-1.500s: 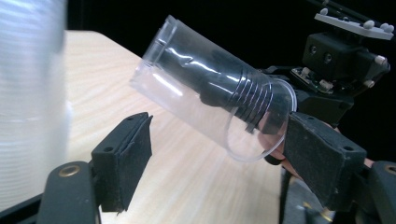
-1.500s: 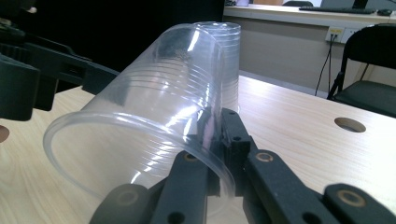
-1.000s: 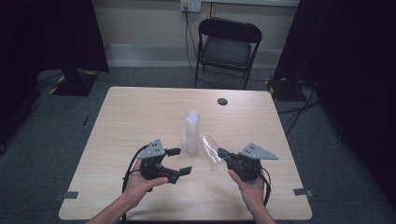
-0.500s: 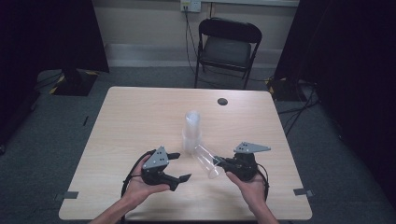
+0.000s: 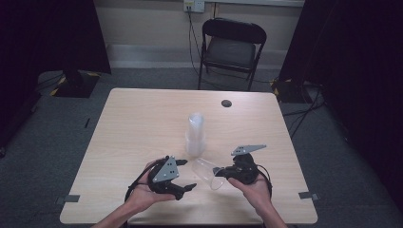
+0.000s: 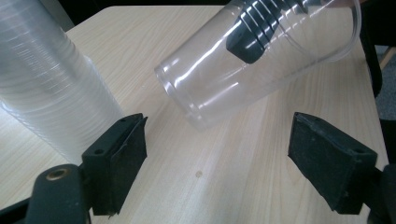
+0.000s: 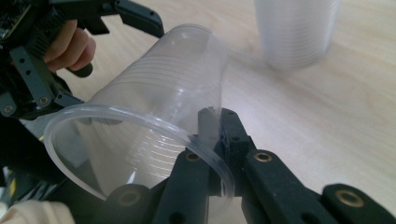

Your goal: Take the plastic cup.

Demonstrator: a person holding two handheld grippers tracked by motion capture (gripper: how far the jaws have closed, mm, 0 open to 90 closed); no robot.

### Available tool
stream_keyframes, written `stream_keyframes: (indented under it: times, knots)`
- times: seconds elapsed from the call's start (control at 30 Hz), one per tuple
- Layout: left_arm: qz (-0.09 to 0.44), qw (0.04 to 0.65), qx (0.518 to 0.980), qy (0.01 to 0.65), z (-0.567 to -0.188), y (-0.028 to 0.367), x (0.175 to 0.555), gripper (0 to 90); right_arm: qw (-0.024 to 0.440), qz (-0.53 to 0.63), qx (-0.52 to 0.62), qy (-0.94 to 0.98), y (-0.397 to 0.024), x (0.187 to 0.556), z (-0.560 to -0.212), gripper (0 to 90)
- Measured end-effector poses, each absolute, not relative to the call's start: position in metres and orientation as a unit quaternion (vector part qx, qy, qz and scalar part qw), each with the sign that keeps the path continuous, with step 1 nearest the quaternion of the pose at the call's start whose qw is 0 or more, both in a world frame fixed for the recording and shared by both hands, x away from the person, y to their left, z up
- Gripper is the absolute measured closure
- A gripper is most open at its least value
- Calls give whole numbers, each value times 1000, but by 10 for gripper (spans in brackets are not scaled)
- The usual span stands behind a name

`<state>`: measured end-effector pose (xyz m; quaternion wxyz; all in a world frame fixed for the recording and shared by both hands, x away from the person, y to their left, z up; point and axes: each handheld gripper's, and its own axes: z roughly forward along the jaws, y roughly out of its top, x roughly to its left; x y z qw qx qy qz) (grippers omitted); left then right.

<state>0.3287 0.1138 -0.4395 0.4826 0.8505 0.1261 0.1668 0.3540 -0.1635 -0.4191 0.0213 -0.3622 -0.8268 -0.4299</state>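
The big worktop (image 5: 142,128) is carrying a tall stack of clear cups (image 5: 195,134) near its middle. At 5 o'clock from the stack, the right claw (image 5: 219,172) is pinching the rim of one clear cup (image 5: 207,172), tipping it sideways. At 7 o'clock, the left claw (image 5: 187,175) is sitting wide open, holding nothing.

Both black claws (image 5: 186,175) (image 5: 217,172) carry grey three-cornered plates, brass-coloured screws and trailing black cables
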Motion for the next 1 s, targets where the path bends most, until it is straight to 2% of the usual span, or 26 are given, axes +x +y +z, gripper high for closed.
stream_keyframes:
  times: [0.33,0.43,0.67,1.0]
  knots:
    - [178,462,864,92,-442,107,325,189,51,-403,-352,-843,-158,357,-420,898]
    - [183,451,869,87,-443,105,324,160,58,-393,-350,-848,-155,357,-422,897]
    - [214,436,872,52,-444,97,319,175,68,-388,-347,-851,-148,359,-427,897]
    - [229,418,879,27,-448,80,314,182,82,-371,-359,-852,-140,363,-432,895]
